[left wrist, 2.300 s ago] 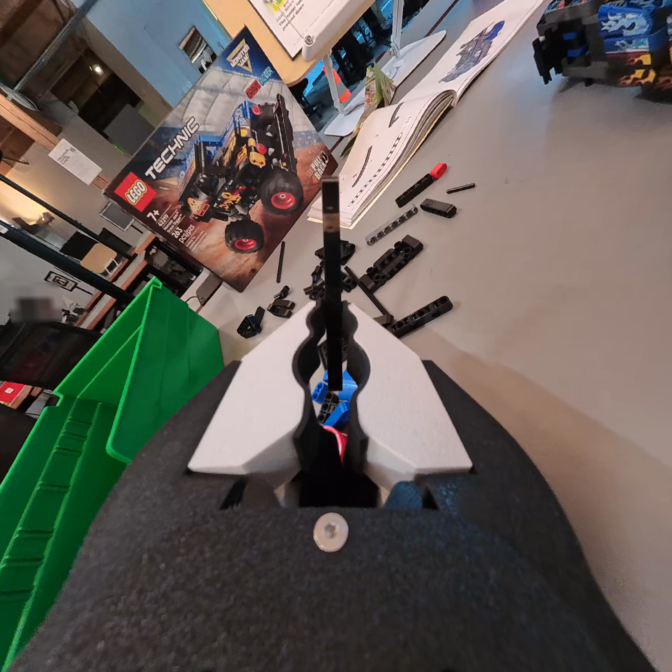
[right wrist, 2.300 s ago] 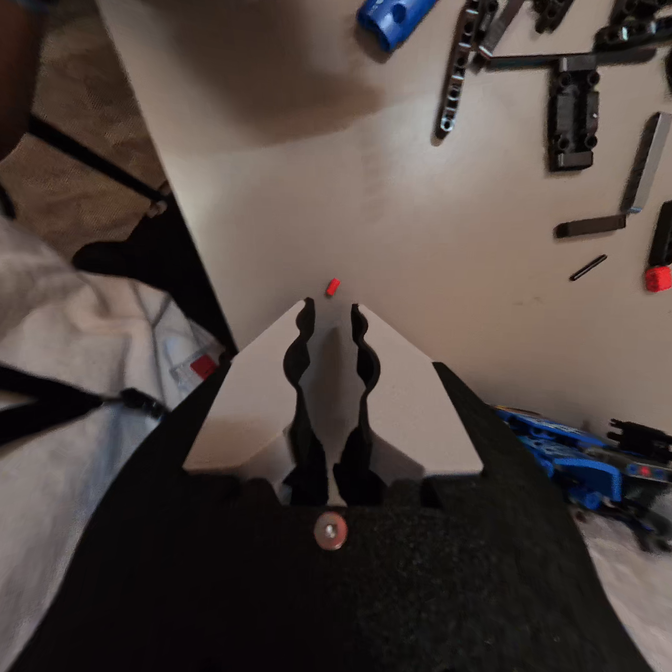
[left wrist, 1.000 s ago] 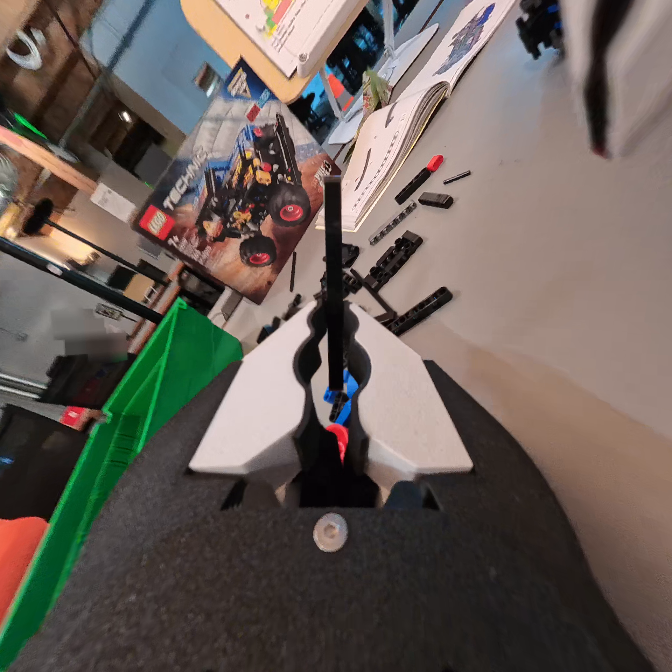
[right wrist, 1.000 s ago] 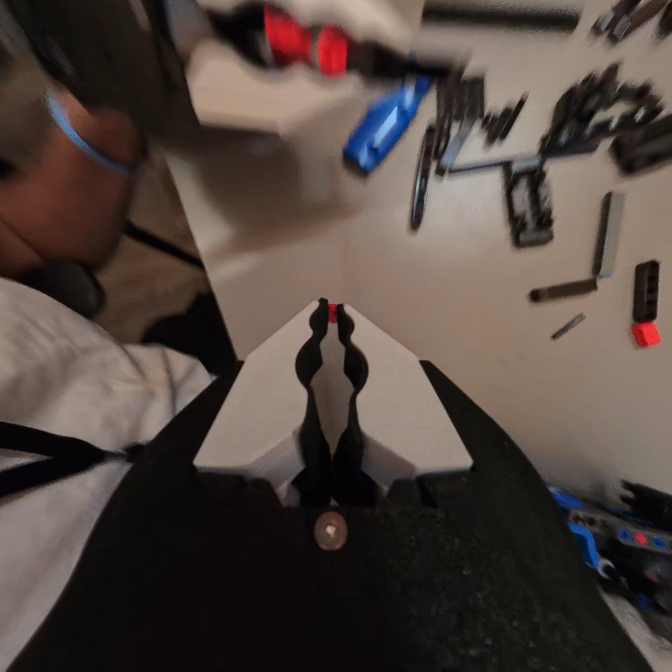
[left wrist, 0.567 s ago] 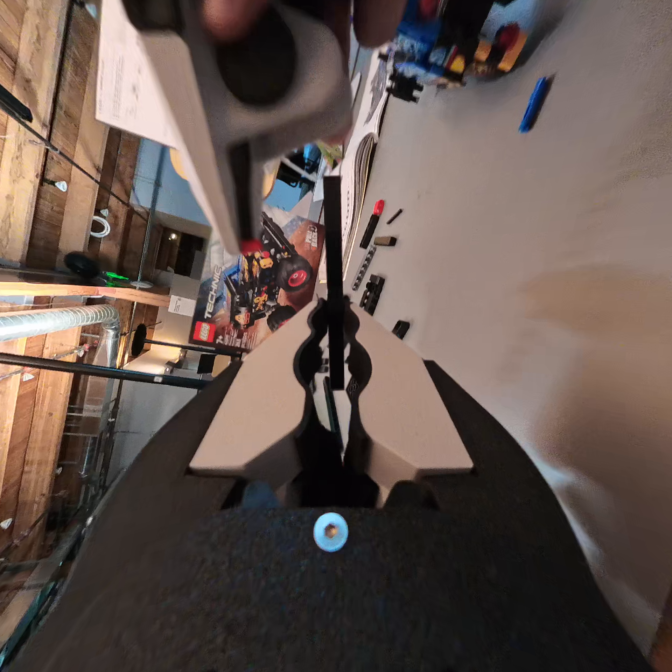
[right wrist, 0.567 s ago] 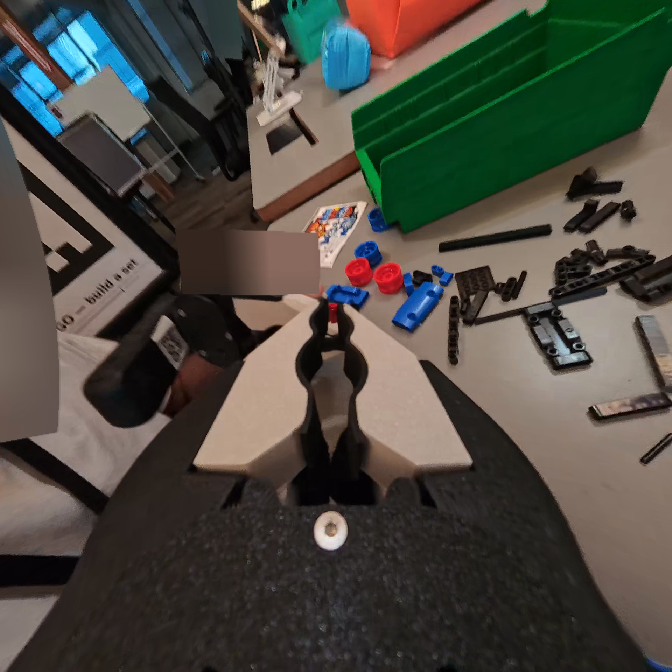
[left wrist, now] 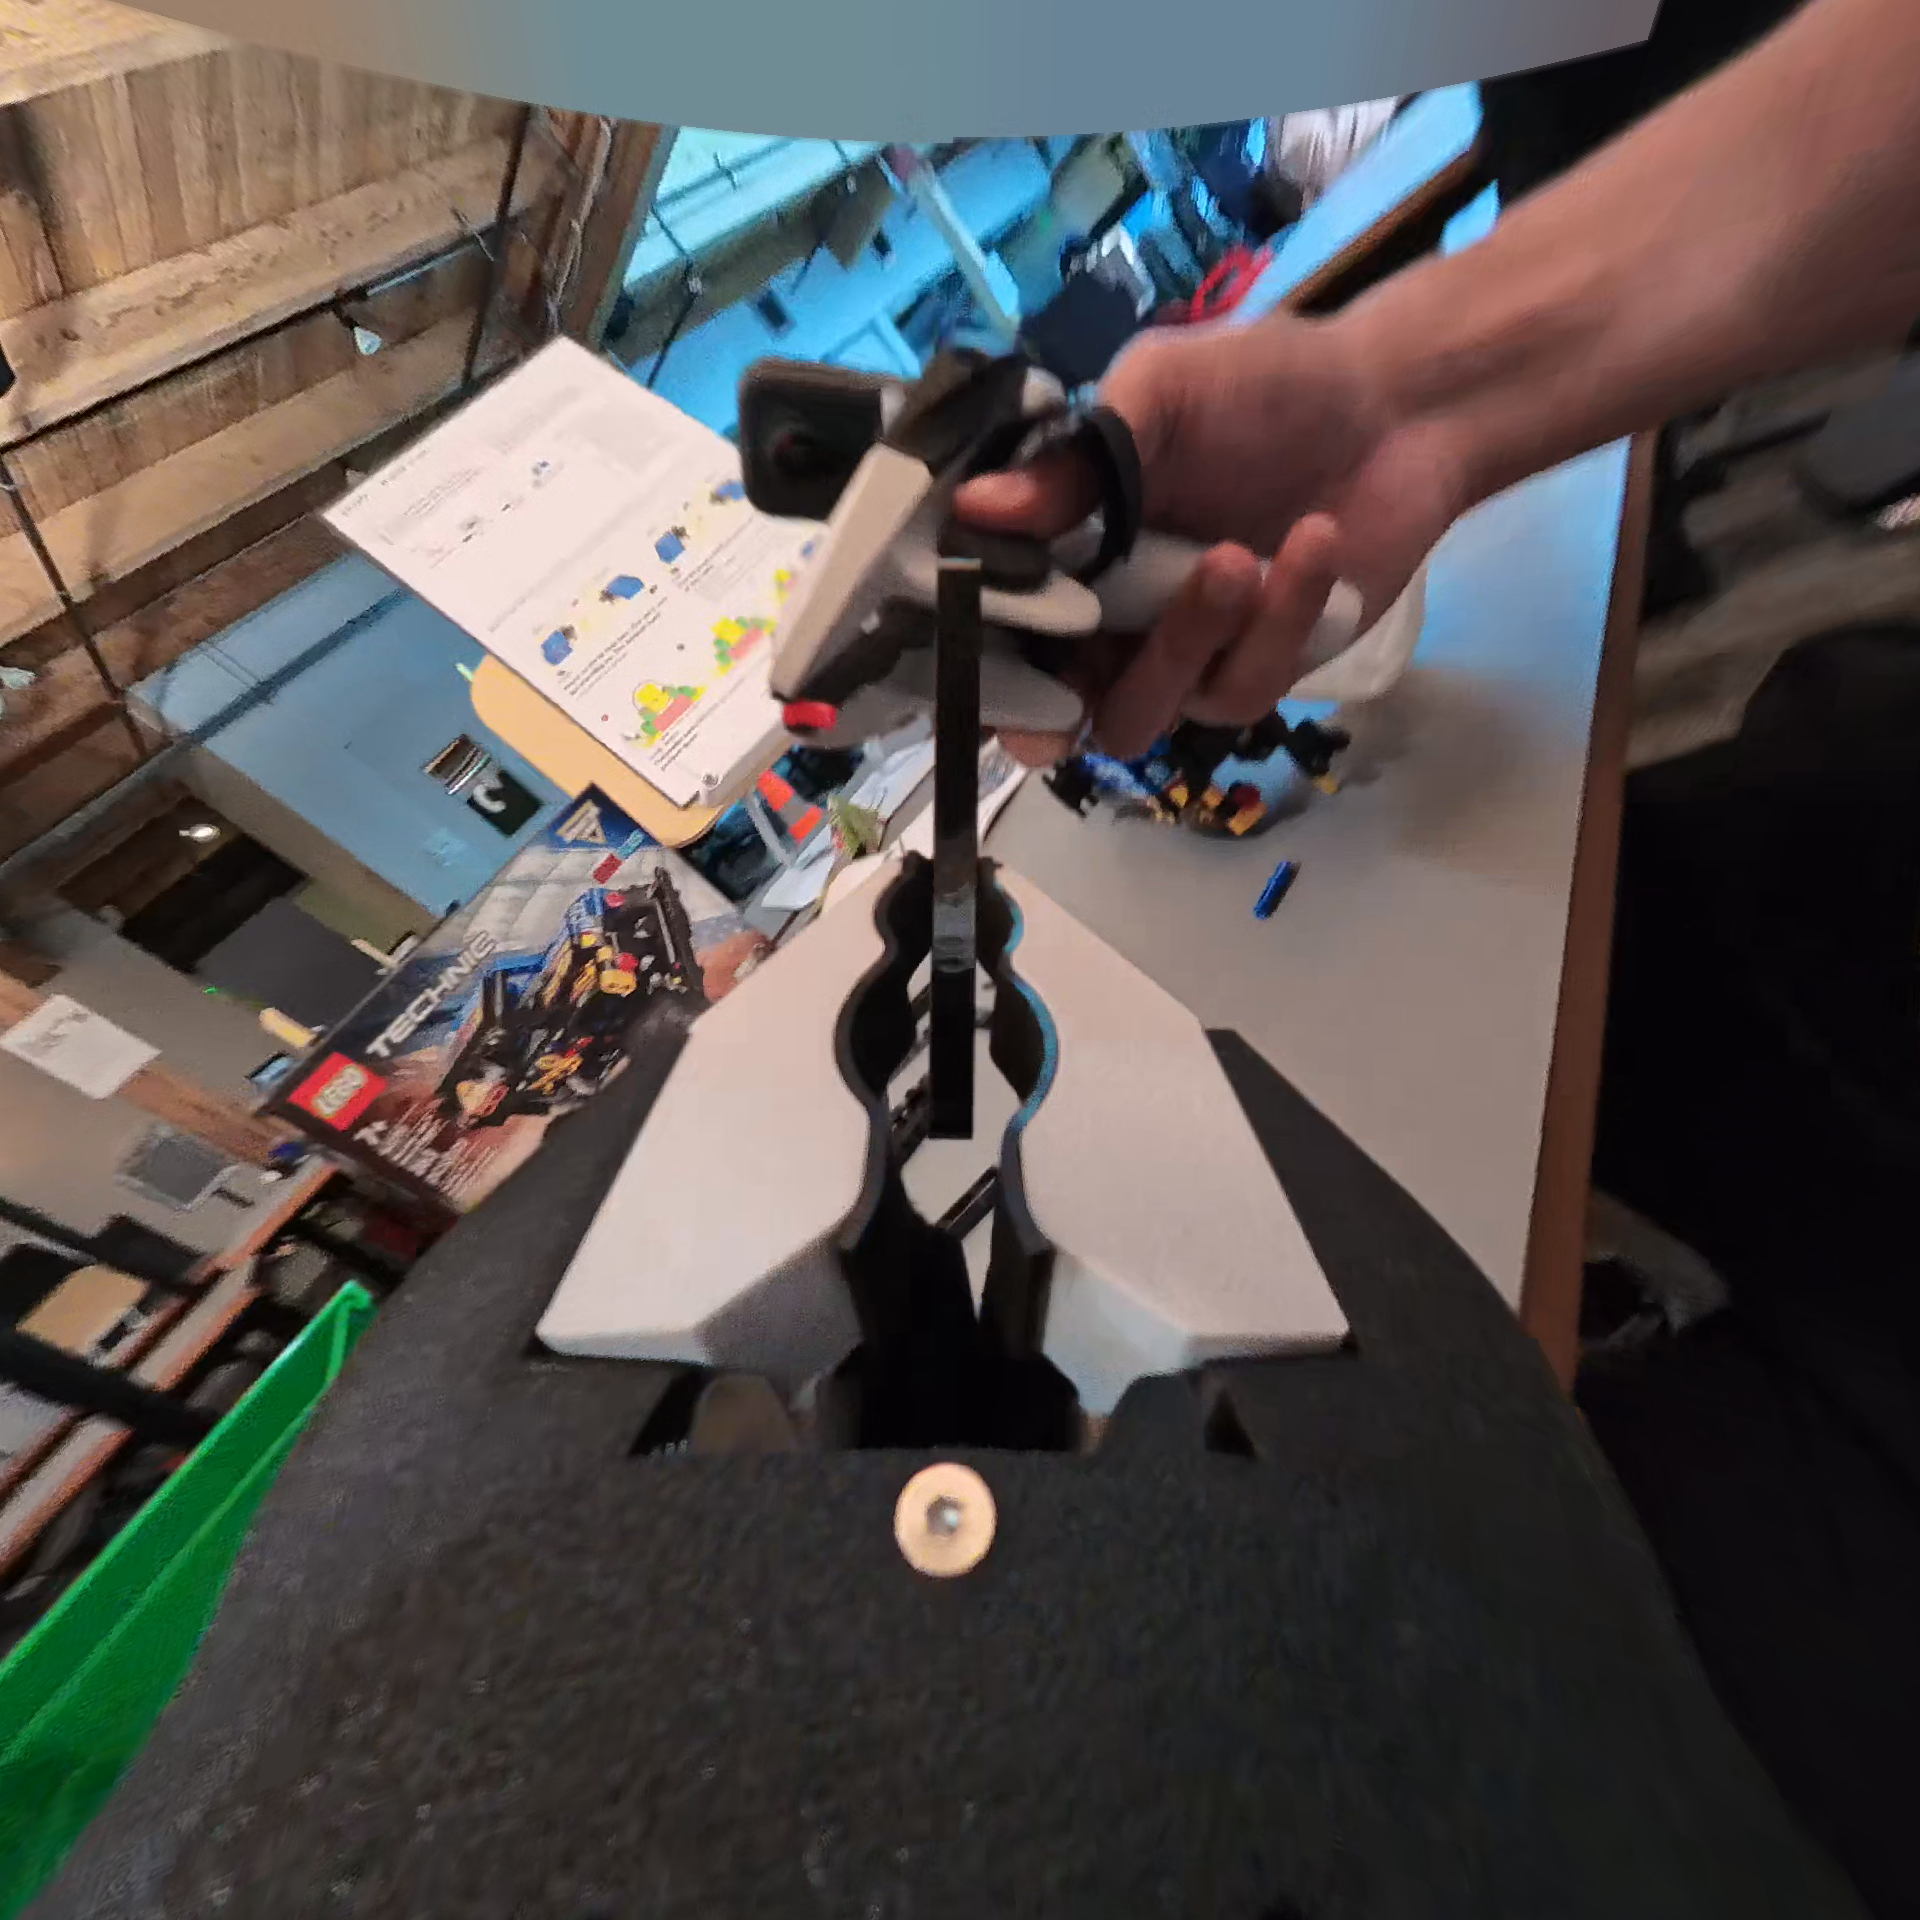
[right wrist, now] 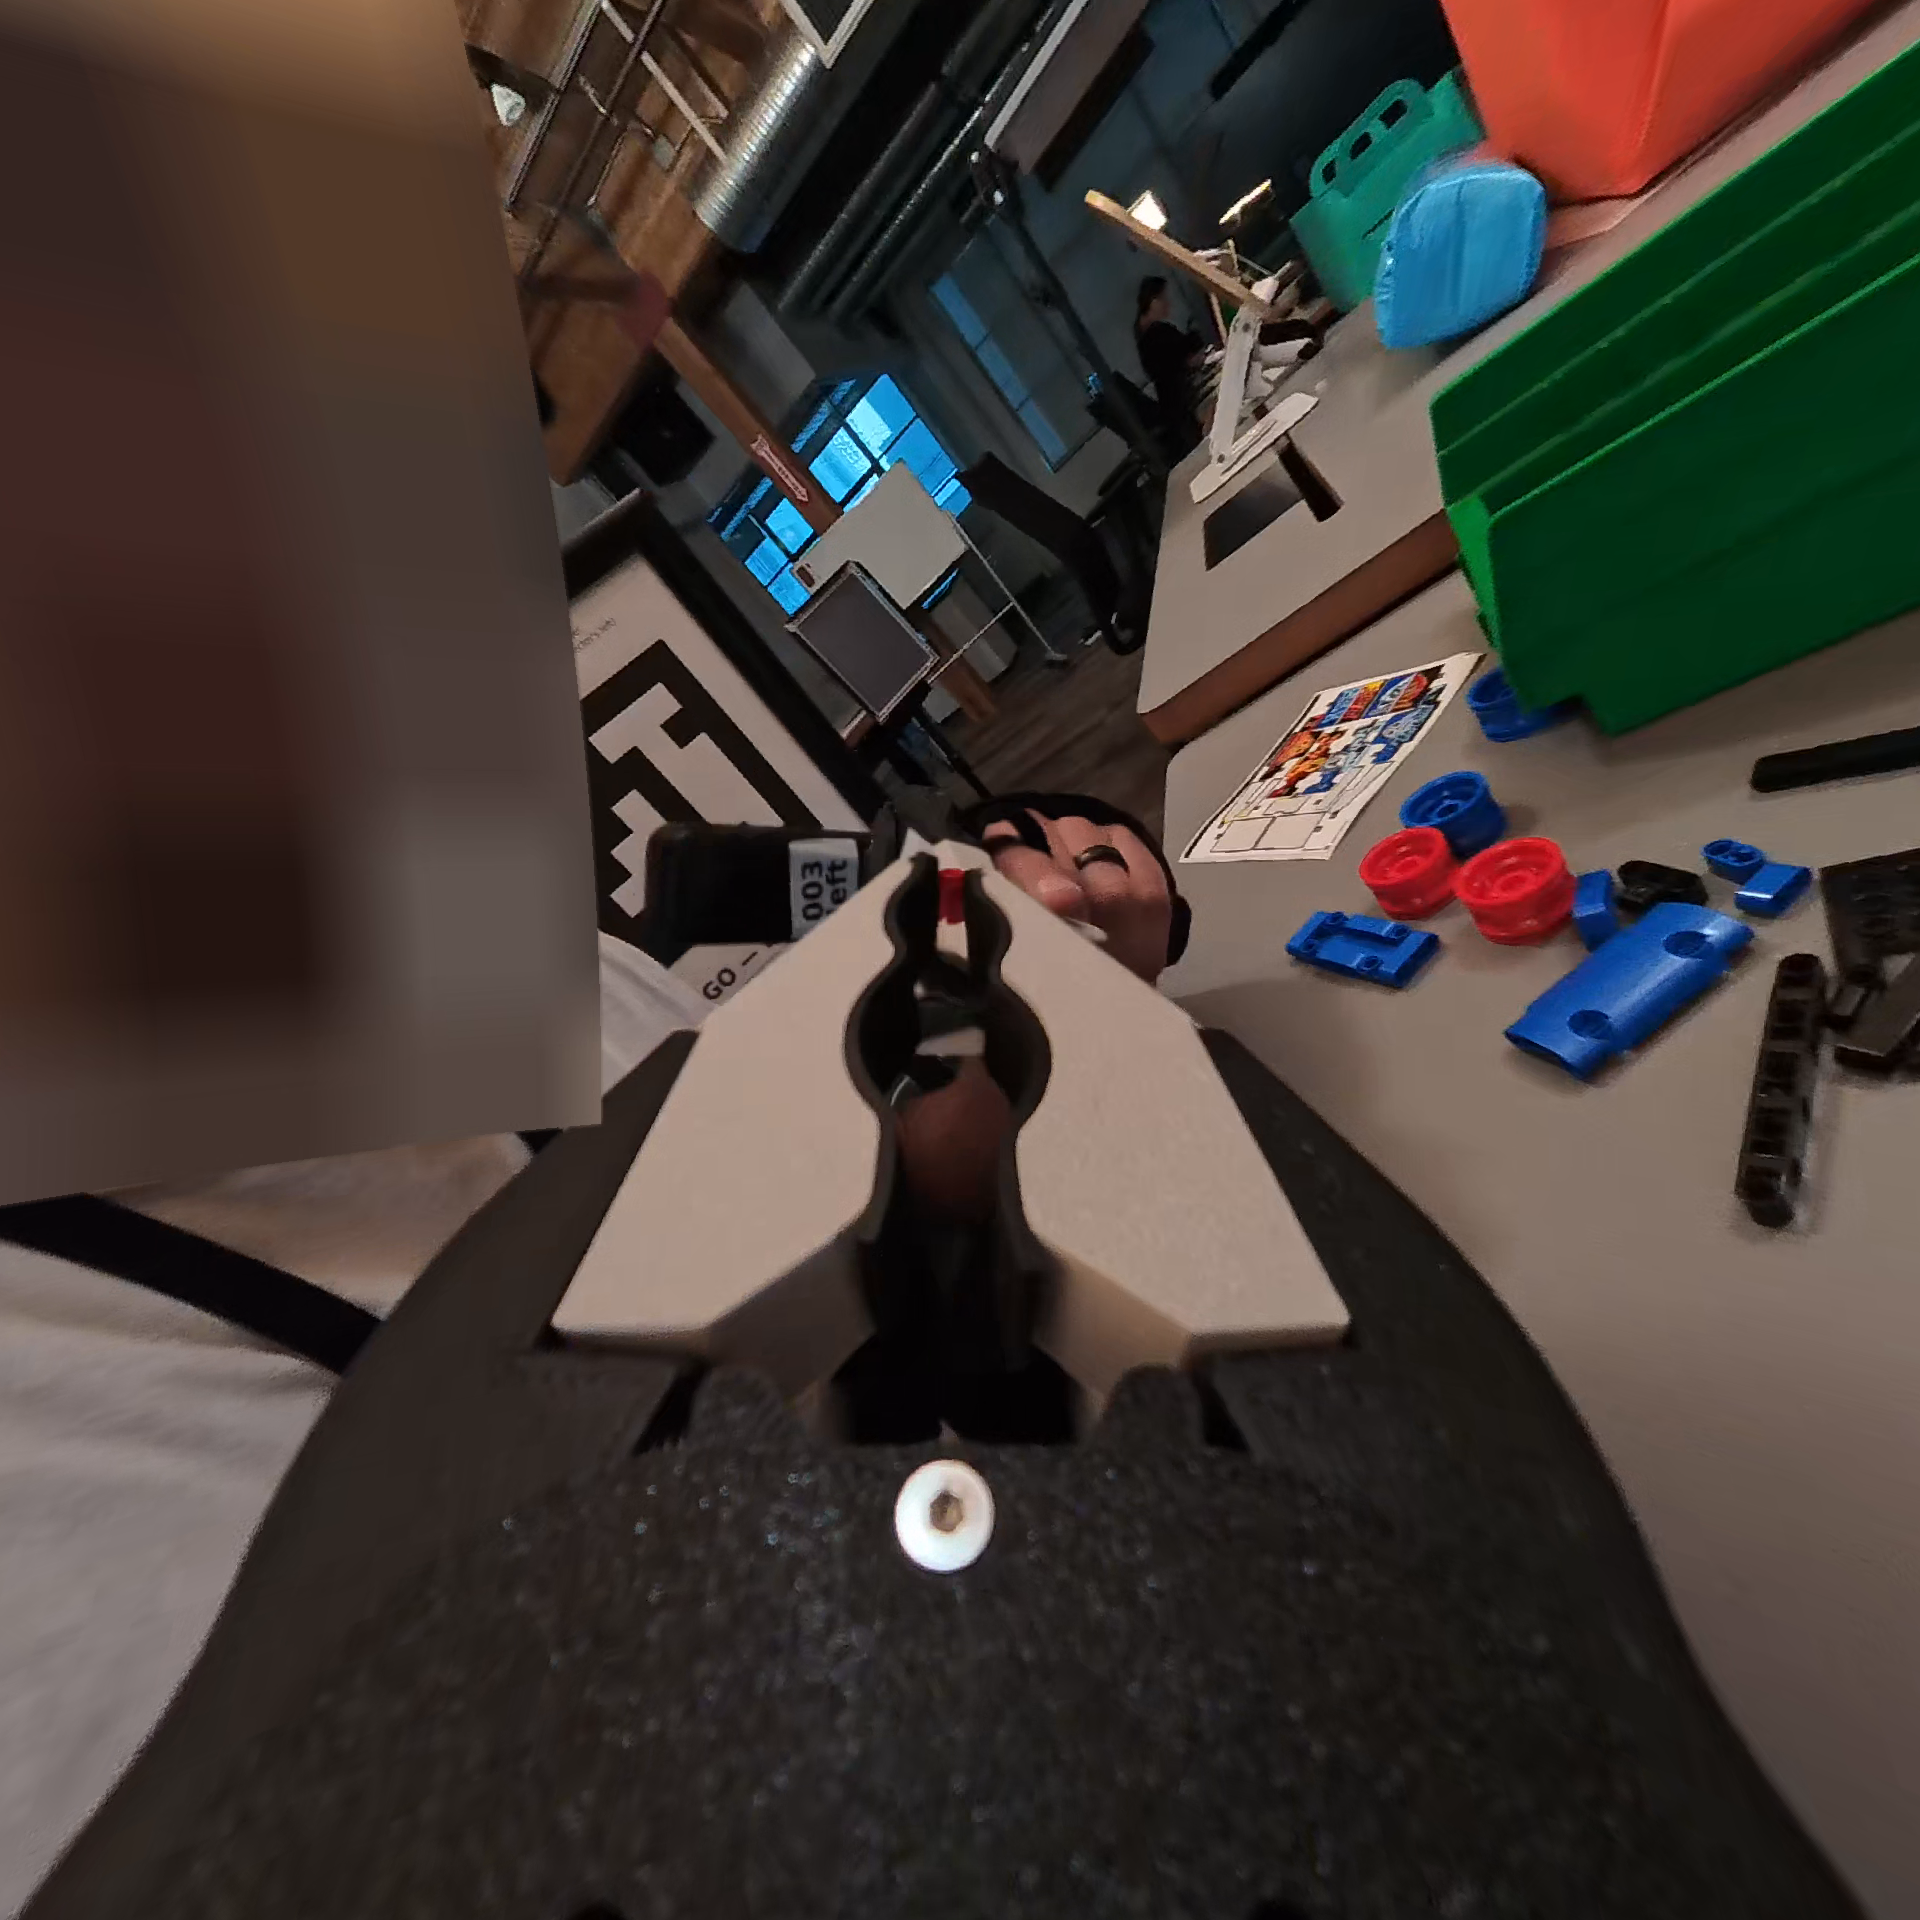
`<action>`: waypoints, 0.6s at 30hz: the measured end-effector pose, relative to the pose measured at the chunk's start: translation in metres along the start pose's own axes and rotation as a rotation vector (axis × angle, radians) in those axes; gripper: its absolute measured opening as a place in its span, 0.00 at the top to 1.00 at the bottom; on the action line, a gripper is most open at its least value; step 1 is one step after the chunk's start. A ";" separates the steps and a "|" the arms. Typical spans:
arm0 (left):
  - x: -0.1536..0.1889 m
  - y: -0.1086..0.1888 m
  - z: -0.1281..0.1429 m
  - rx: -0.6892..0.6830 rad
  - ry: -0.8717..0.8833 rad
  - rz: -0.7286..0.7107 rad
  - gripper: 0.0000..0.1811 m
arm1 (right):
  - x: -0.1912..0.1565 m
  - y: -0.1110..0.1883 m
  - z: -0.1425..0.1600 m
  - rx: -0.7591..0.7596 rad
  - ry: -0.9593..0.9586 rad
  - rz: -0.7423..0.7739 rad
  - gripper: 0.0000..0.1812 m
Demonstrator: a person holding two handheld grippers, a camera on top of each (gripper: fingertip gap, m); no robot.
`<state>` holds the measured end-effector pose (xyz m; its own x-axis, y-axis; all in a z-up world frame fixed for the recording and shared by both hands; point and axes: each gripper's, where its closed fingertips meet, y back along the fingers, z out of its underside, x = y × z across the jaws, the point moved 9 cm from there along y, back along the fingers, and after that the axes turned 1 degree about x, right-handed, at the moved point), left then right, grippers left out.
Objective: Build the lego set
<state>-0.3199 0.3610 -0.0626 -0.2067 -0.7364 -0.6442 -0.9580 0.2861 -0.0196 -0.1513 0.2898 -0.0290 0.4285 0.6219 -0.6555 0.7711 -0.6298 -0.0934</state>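
Long black beam [left wrist: 956, 831] stands pinched between the left gripper [left wrist: 951, 883] tips, sticking straight out ahead of them. Small red pin [right wrist: 949, 910] sits clamped at the very tip of the right gripper [right wrist: 948, 902], which is shut on it. From the left wrist view, the right gripper hangs just beyond the beam's far end, red pin beside it. Loose red wheels [right wrist: 1475, 883], blue pieces [right wrist: 1631, 982] and a black beam lie on the grey table [right wrist: 1558, 1351], to the right of the right gripper. Green bin [right wrist: 1714, 499] sits farther off.
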 end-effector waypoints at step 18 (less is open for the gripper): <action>-0.005 -0.006 -0.001 0.017 0.116 0.022 0.96 | 0.008 -0.012 0.021 -0.035 -0.038 0.000 0.98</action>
<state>-0.3136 0.3626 -0.0588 -0.2502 -0.7955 -0.5519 -0.9498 0.3124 -0.0197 -0.1669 0.2923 -0.0491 0.4106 0.6033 -0.6837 0.7875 -0.6126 -0.0675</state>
